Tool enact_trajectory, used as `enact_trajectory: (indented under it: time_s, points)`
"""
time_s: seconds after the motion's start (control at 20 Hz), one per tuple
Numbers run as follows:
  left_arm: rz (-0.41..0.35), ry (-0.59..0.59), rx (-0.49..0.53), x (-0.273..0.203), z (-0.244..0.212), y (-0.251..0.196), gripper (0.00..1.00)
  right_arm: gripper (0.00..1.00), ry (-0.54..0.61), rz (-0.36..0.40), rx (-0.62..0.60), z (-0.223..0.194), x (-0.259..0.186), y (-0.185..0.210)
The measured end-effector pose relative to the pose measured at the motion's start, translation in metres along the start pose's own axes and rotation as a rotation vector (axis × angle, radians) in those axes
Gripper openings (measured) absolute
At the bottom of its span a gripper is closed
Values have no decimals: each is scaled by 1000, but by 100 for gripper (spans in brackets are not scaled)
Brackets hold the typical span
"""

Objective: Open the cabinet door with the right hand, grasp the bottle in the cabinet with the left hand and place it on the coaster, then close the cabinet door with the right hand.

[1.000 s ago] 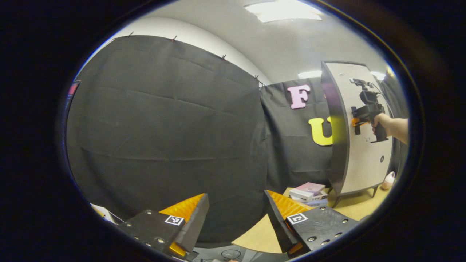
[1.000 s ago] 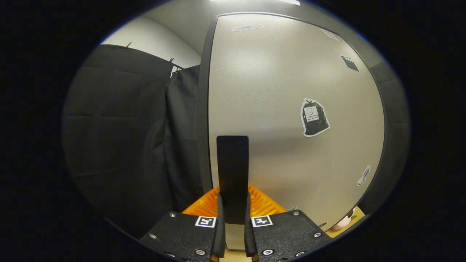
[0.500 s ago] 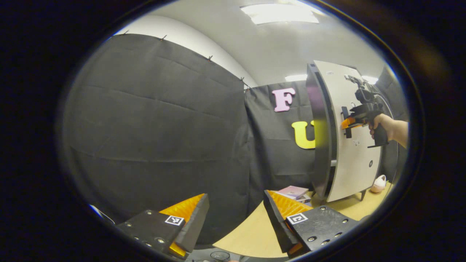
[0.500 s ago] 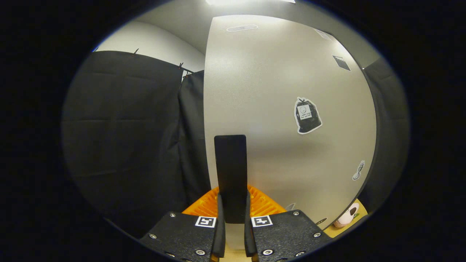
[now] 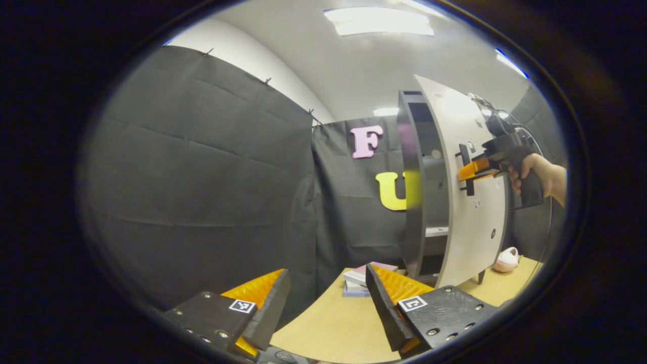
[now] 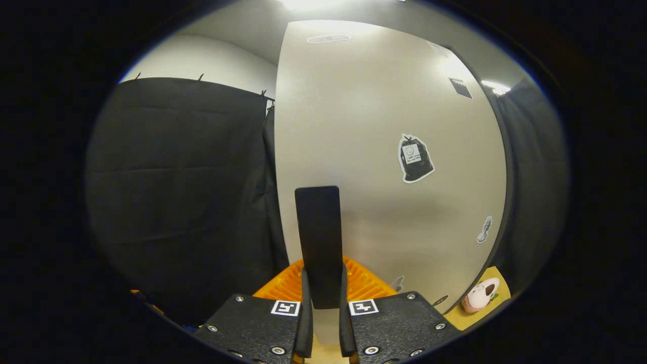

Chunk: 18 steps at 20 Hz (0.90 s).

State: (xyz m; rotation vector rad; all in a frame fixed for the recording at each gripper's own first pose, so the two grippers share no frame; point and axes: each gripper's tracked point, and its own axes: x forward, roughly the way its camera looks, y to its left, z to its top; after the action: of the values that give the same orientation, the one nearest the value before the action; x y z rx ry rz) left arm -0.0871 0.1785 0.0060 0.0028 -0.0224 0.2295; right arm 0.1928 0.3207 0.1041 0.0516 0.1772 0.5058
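The cabinet [image 5: 412, 192] stands on the table's far right, its pale door [image 5: 475, 212] swung partly open. A dim inside with a shelf [image 5: 435, 231] shows through the gap. My right gripper [image 5: 467, 172], held by a hand [image 5: 536, 174], is shut on the door's black handle [image 5: 464, 169]. In the right gripper view the same handle [image 6: 318, 227] stands upright between the fingers of the right gripper [image 6: 323, 270], with the door [image 6: 374, 126] just behind. My left gripper [image 5: 327, 275] hangs open over the table, well short of the cabinet and holding nothing.
A small stack of books [image 5: 360, 277] lies on the wooden table [image 5: 328, 323] left of the cabinet's foot. A pink and white plush toy [image 5: 505, 260] [image 6: 479, 296] sits by the cabinet's far side. Stickers [image 6: 414, 157] dot the door.
The right gripper has pulled the door from shut to partly open, so the cabinet's inside now shows. The left gripper view has turned toward the cabinet, with more table in sight.
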Motion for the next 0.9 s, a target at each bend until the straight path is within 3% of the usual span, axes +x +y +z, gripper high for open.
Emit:
enact_trajectory:
  time_s: [0.3,0.35,0.4,0.5,0.6,0.65,0.85,0.9]
  points:
    - [-39,-22,9,-1,11,-33,91,21,1,44,11,-3,-7,-9]
    - [-46,-26,10,-1,13,-40,86,21,1,49,11,-4,-7,-11]
    - [-55,-30,12,-1,14,-46,91,21,1,54,12,-4,-7,-13]
    - [-74,-37,16,-1,17,-60,86,21,-2,60,15,-4,-14,-16]
    - [-94,-42,18,0,19,-76,91,21,-9,59,21,-3,-28,-18]
    - [-105,-45,18,-1,20,-84,86,21,-12,57,21,-2,-33,-20]
    - [-153,-55,11,-3,23,-118,86,21,-14,52,24,-3,-44,-29]
    - [-166,-56,8,-3,22,-127,91,20,-17,50,24,-3,-47,-30]
